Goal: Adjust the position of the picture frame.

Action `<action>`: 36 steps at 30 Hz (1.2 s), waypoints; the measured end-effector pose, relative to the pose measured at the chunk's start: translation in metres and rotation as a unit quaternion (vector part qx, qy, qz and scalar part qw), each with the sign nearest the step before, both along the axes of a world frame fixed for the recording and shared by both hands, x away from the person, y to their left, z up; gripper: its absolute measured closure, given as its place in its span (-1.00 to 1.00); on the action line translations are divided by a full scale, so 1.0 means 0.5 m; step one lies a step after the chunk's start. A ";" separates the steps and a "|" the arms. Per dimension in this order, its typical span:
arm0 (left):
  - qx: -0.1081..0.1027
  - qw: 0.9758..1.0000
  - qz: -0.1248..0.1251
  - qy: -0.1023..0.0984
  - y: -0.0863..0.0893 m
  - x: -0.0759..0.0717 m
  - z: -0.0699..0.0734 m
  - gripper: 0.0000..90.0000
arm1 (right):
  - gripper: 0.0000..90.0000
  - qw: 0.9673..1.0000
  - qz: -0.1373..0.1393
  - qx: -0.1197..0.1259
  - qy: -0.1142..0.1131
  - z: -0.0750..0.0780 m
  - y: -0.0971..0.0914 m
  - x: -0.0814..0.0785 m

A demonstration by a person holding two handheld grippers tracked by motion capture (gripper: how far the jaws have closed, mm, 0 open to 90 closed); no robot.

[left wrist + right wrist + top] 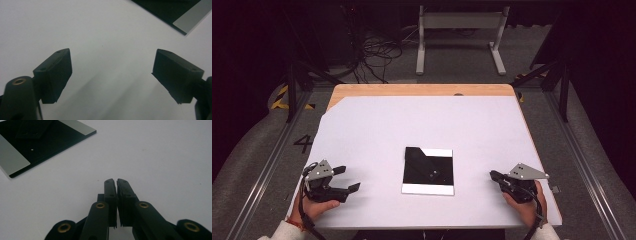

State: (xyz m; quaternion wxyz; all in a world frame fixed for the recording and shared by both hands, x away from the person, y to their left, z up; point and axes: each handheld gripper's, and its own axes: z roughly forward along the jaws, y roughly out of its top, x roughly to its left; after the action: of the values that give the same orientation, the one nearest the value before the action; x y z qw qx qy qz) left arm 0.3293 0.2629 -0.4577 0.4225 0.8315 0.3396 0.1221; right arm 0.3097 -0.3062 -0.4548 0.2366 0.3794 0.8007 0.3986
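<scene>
A flat square plate (428, 171), black with pale strips along two edges, lies in the middle of the white table cover. My left gripper (346, 179) rests near the front left of the table, jaws spread wide with nothing between them; in the left gripper view (111, 72) the plate's corner (185, 15) shows at the top right. My right gripper (493, 175) sits at the front right, pointing toward the plate, jaws pressed together and empty. In the right gripper view (116, 181) the plate (37, 142) lies at the top left.
The white cover (422, 125) spans most of a wooden table (412, 90). Beyond the far edge stand a white frame (459, 35) and loose cables (377, 50) on the floor. Metal rails (272, 160) run along both sides.
</scene>
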 end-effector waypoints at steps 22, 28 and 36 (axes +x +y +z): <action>0.039 0.995 -0.094 0.007 -0.091 0.017 0.000 0.61 | 0.95 1.000 0.029 -0.001 0.002 0.012 0.059 0.046; 0.056 0.992 -0.109 0.014 -0.115 0.030 -0.005 0.93 | 0.95 0.998 0.051 -0.016 0.014 0.005 0.109 0.070; 0.068 0.988 -0.136 0.014 -0.163 0.045 -0.005 1.00 | 0.97 0.997 0.060 -0.035 0.028 -0.006 0.161 0.100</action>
State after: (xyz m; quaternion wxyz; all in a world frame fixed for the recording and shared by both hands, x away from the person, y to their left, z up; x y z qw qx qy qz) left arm 0.3519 0.1814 -0.4603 0.3727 0.8984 0.2201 0.0747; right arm 0.3595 -0.2259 -0.4575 0.2027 0.3331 0.8420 0.3728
